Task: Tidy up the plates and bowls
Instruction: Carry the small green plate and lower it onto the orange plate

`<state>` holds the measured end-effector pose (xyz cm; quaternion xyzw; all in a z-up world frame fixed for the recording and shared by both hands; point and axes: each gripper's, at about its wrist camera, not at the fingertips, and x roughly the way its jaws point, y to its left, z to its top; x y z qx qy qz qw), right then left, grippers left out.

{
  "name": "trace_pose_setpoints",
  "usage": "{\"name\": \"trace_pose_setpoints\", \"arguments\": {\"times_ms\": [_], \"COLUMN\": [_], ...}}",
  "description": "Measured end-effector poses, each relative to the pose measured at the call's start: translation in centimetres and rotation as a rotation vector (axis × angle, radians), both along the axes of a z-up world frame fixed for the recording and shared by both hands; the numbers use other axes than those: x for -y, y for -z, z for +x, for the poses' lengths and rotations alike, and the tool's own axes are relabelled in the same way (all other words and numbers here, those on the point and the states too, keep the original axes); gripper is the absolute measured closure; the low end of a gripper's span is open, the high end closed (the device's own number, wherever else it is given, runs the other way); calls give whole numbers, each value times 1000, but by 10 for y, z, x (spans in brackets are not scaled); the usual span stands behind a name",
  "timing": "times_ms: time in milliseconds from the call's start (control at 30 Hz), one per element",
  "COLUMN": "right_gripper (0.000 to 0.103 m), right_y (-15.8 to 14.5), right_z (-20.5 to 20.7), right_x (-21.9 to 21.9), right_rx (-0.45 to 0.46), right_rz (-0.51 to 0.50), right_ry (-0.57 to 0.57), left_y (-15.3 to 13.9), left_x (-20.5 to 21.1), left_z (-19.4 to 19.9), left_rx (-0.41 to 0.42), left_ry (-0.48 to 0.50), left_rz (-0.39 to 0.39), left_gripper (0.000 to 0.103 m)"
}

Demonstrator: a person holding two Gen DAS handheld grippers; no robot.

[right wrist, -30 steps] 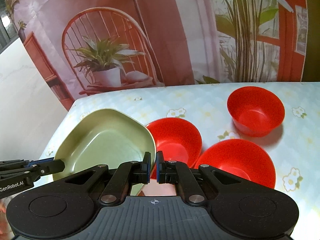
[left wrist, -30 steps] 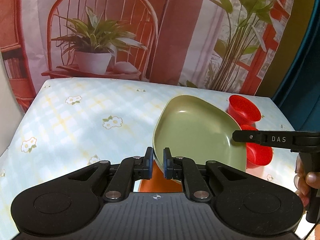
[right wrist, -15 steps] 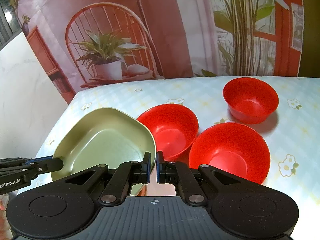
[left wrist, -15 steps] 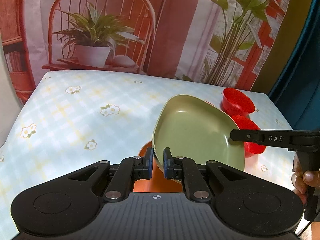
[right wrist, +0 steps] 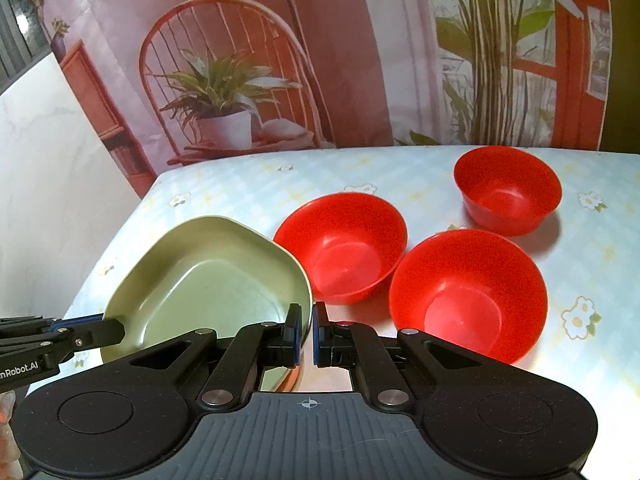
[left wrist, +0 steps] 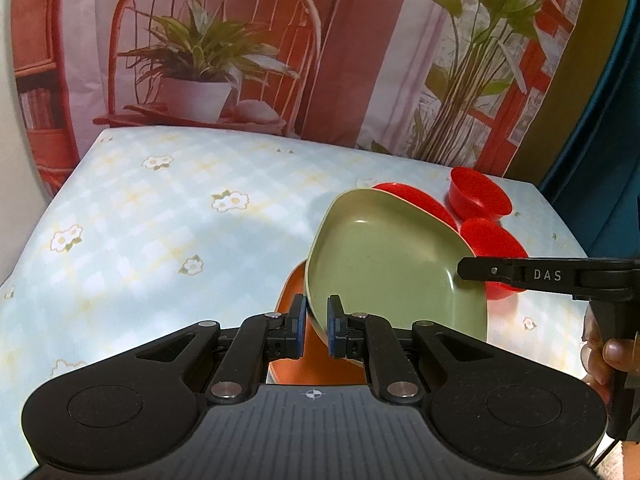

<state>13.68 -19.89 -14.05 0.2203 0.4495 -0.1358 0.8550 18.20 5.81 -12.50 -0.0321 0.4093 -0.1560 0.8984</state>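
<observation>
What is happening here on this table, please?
A person holds a tool in each hand, and both tools grip one green plate by its rim: the left tool on one edge, the right tool on the opposite edge. The plate is tilted above an orange dish on the flowered table. Three red bowls sit beside it, not yet stacked.

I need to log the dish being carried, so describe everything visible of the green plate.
The green plate is a matte olive dish with a rounded-triangular outline, a raised rim, a flat, empty well and an orange-looking underside. It is held tilted above the flowered tablecloth, clear of it. The left tongs are shut on one rim edge, the right tongs on another. It hangs beside three red bowls without visibly touching them.
</observation>
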Motion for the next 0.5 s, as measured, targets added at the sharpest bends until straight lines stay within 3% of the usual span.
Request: {"name": "trace_pose_setpoints", "arguments": {"times_ms": [500], "right_gripper": [98], "right_y": [19], "right_z": [17], "right_x": [-20], "right_rx": [-48], "right_rz": [-57], "right_ry": [-83], "left_y": [25], "left_x": [-11], "left_z": [-11], "left_rx": [-58], "left_ry": [-47], "left_rz": [-10], "left_gripper": [90]}}
